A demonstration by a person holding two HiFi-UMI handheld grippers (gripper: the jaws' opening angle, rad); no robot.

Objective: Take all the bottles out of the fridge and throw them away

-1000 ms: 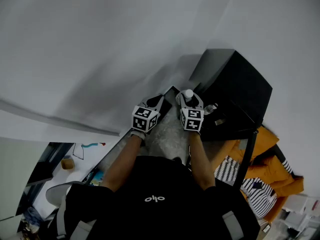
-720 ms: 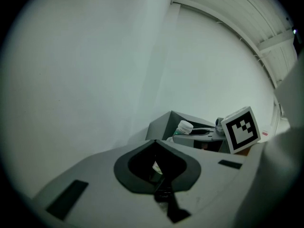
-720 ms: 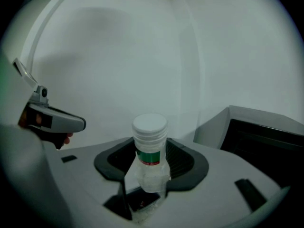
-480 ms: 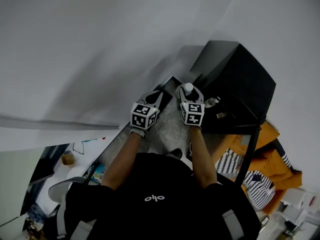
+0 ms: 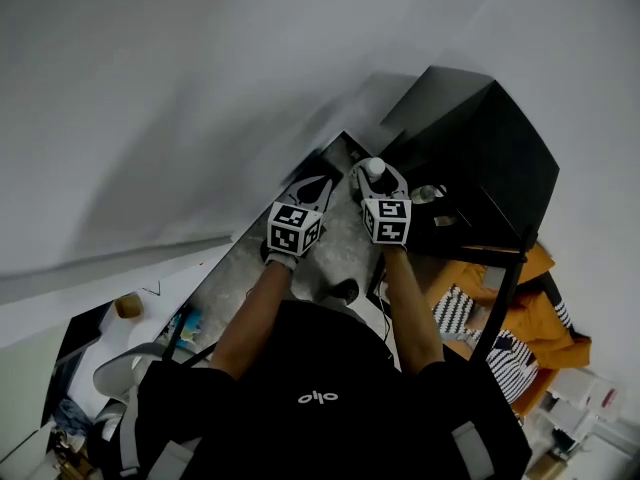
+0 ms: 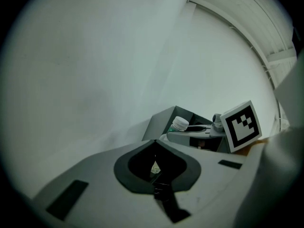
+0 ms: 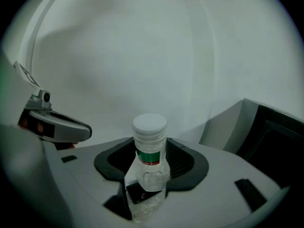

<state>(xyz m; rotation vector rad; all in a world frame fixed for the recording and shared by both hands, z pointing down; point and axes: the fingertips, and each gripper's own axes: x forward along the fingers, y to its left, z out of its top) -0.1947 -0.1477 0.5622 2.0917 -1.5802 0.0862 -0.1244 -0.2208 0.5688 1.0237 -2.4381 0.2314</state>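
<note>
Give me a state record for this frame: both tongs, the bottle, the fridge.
left tongs: shut, nothing between them
right tongs: closed on the bottle, gripping its body below the neck
bottle: clear plastic, white cap, green and red band at the neck, upright in the grip
fridge: black, just right of the right tongs in the head view; contents too dark to read
task stage: one bottle in hand, not yet thrown away
</note>
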